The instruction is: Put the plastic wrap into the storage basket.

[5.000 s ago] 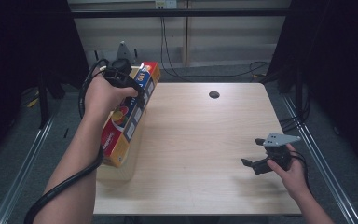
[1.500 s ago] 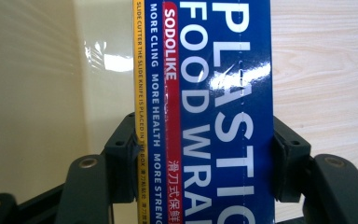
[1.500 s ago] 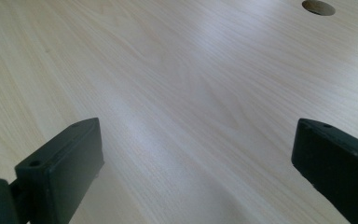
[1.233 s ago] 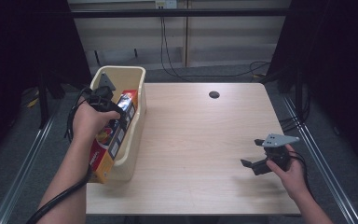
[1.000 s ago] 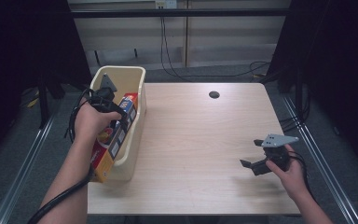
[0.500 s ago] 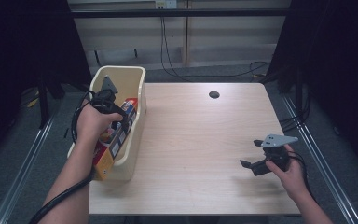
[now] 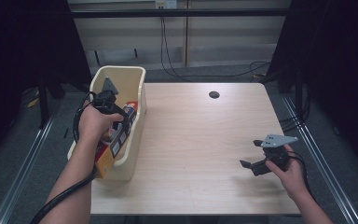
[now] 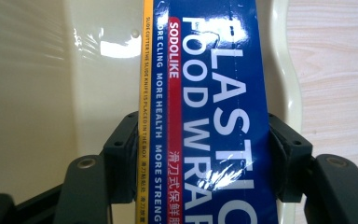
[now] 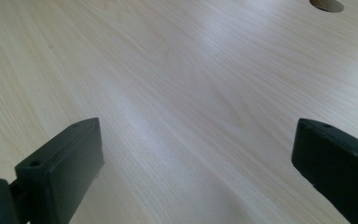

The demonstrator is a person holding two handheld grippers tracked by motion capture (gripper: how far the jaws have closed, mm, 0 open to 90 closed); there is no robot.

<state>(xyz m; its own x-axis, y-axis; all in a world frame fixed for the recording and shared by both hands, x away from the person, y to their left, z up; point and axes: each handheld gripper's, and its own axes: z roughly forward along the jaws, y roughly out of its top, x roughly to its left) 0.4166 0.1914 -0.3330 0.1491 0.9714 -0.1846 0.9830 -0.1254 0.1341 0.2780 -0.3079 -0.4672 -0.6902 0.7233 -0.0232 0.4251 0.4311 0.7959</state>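
Since the earlier frames the cream bin (image 7: 135, 140) has slid away from the person along the table's left edge, and the plastic wrap box (image 8: 205, 116) has sunk deeper into it. The left gripper (image 7: 114, 112) clamps the box across its width, jaws shut against both long sides. The box's long axis runs along the bin's length, tilted, near end raised, so lowering follows that line. The right gripper (image 7: 256, 164) hovers well apart over bare table (image 9: 191, 93), jaws wide, empty
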